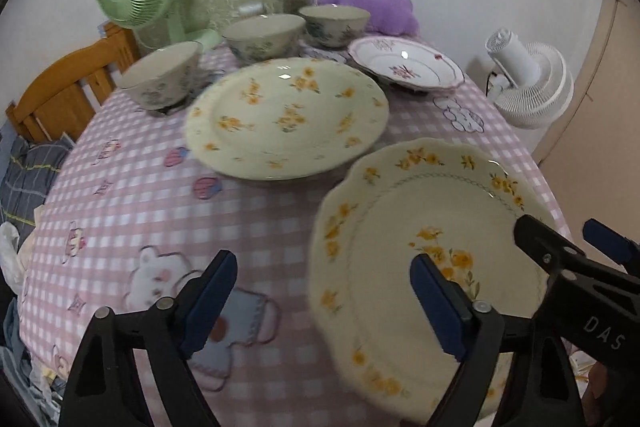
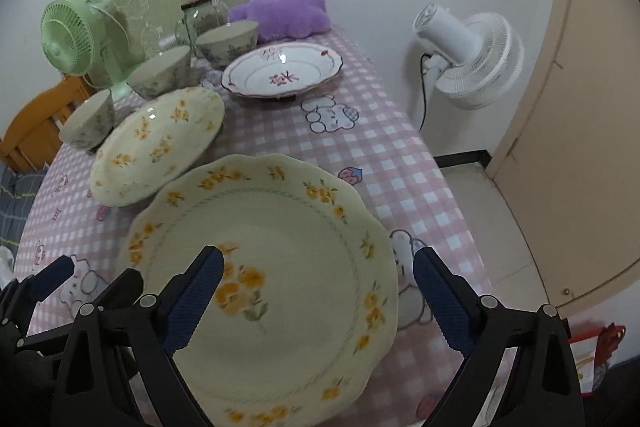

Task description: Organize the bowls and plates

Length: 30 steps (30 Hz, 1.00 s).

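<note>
I have both grippers hanging above the nearest dish, a cream scalloped-rim china plate with yellow flowers [image 2: 272, 279], lying flat and face up on the pink checked tablecloth [image 1: 132, 203] at the near edge of the table. My left gripper [image 1: 320, 303] has its jaws spread, nothing pinched: one finger hangs above the cloth just beside the plate's left rim, the other above its well. My right gripper [image 2: 316, 299] is also spread wide and empty, one finger above the plate's centre, the other just past its right rim.

I judge this plate stiff, glazed and slick, fairly weighty, and quick to chip. I would take it by the rim, one pad under the lip and one on top, on opposite sides.

Being round, it has no long axis; its painted sprig has the stem toward me and the blooms away.

Beyond it lies a rounder cream plate with scattered yellow flowers [image 1: 286, 119], then a white plate with pink trim [image 1: 406, 65]. Three pale floral bowls [image 1: 262, 35] stand upright behind those, well away from my plate.
</note>
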Each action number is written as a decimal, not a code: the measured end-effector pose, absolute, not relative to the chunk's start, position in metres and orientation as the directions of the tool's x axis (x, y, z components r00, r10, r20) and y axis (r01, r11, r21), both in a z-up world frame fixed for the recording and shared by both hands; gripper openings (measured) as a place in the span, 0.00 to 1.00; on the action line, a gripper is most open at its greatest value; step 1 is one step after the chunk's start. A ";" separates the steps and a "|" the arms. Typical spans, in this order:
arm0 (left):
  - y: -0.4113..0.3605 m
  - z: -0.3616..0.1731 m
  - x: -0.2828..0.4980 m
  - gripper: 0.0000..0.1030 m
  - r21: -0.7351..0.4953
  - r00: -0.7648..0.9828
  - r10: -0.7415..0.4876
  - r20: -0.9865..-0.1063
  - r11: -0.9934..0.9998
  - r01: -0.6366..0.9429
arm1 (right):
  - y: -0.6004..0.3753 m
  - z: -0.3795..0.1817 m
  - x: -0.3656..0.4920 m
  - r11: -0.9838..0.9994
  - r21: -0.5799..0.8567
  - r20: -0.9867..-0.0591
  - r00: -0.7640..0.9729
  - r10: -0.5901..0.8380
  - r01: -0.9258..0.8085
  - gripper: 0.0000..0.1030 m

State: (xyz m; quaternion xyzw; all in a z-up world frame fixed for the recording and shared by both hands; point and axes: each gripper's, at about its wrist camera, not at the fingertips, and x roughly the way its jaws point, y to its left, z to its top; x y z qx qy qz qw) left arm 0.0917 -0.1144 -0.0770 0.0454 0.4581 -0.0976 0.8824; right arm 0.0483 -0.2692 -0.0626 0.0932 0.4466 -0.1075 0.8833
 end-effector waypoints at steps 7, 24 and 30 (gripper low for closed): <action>-0.137 -0.096 0.120 0.77 0.005 0.515 -0.088 -0.852 0.984 0.178 | -0.297 -0.091 0.090 0.973 0.107 -0.847 0.531 -0.019 0.205 0.87; -0.142 -0.113 0.121 0.72 -0.026 0.434 -0.078 -0.897 0.992 0.125 | -0.296 -0.117 0.107 0.988 0.129 -0.895 0.440 0.078 0.088 0.67; -0.132 -0.110 0.117 0.71 -0.017 0.425 -0.066 -0.903 0.993 0.117 | -0.289 -0.116 0.103 0.986 0.129 -0.904 0.422 0.075 0.101 0.67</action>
